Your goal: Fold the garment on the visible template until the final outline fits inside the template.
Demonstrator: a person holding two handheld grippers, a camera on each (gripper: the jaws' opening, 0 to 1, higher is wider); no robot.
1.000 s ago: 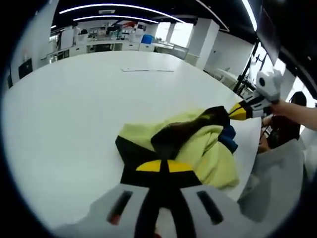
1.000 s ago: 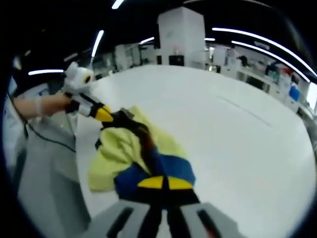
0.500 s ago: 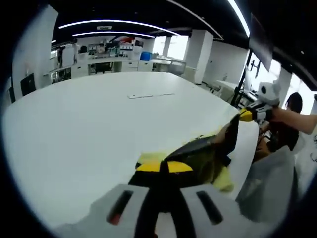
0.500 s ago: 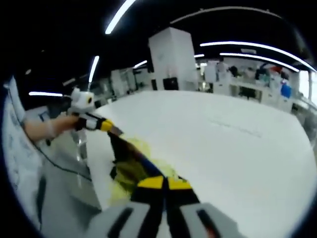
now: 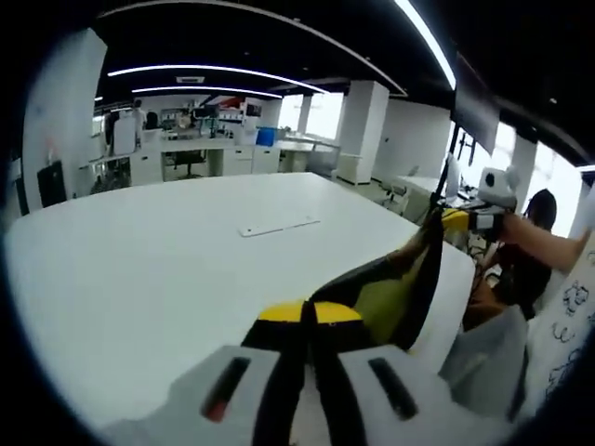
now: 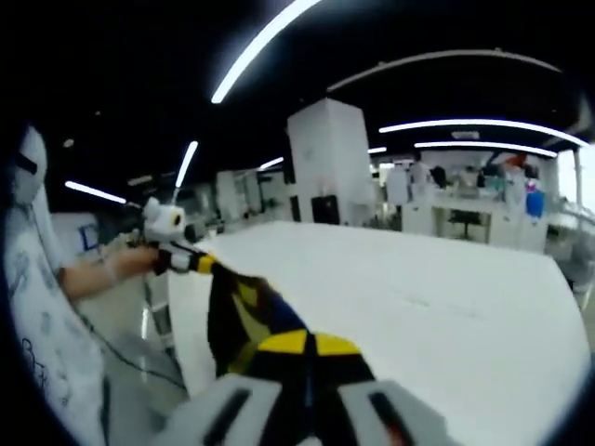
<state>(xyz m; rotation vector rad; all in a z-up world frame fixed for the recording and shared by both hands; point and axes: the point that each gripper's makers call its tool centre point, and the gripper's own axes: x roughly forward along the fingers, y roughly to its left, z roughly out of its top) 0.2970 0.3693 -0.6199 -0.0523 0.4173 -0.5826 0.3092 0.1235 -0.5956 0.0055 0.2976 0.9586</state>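
Above the smooth white counter (image 5: 139, 269), the garment (image 5: 395, 293) hangs stretched as a limp band of soft black and yellow-green cloth between both tongs; left tongs (image 5: 309, 316) pressed together on one end; right tongs (image 6: 307, 346) pinching the other, blue showing there.

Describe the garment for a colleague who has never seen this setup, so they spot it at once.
Find the big white table. At its near edge, the left gripper and right gripper hold the garment stretched between them. It is dark cloth with yellow-green panels, the one coloured thing against the white.
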